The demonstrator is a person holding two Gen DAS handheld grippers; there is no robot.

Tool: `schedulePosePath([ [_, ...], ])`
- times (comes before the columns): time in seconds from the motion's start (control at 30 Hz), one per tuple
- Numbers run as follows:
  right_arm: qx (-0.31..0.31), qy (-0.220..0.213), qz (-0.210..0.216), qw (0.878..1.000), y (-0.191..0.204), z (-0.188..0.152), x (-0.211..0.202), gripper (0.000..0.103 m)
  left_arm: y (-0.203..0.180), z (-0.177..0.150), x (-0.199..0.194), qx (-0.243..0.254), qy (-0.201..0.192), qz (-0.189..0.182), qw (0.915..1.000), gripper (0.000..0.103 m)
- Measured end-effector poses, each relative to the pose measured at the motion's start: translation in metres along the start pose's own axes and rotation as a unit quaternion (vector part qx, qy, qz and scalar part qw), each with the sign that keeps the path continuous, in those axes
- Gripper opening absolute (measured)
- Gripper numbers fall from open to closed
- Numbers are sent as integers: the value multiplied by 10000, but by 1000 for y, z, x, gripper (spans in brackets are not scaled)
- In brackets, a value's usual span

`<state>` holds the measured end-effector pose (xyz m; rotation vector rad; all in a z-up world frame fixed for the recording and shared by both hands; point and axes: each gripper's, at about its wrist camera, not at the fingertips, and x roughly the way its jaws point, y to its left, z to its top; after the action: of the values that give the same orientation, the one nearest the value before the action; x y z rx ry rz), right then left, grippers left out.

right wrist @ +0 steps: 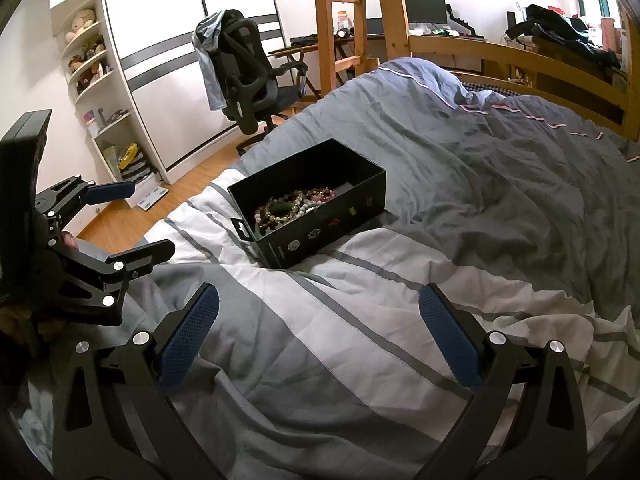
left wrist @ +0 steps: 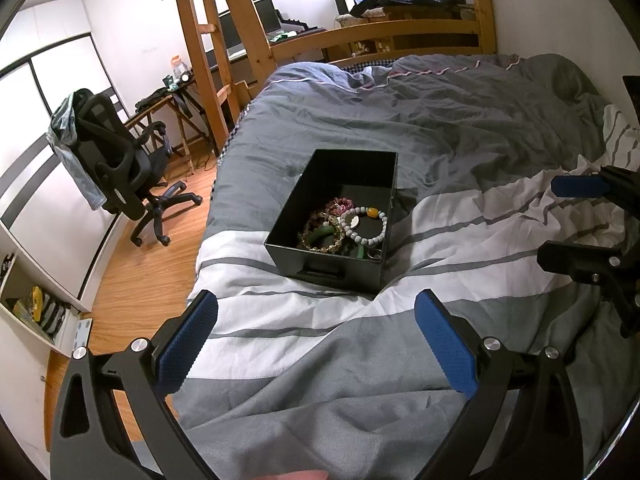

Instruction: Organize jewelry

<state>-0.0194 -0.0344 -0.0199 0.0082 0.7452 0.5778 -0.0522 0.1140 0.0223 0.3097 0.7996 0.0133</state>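
Note:
A black open box sits on the bed's grey and white striped duvet; it also shows in the right wrist view. Inside lie several bead bracelets, one white with an amber bead, one green; they show in the right wrist view too. My left gripper is open and empty, short of the box's near end. My right gripper is open and empty, near the box's long side. Each gripper shows in the other's view: the right, the left.
A black office chair with a garment stands on the wooden floor left of the bed. A wooden ladder and bed frame rise behind. White shelves with toys stand by the wardrobe. A desk with monitors is at the back.

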Motion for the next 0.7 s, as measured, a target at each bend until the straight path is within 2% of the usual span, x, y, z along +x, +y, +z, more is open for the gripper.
schedulePosePath([
  [0.7, 52, 67, 31, 10000, -3, -2, 3, 99, -1, 1, -2, 19, -68, 15, 10000, 97],
])
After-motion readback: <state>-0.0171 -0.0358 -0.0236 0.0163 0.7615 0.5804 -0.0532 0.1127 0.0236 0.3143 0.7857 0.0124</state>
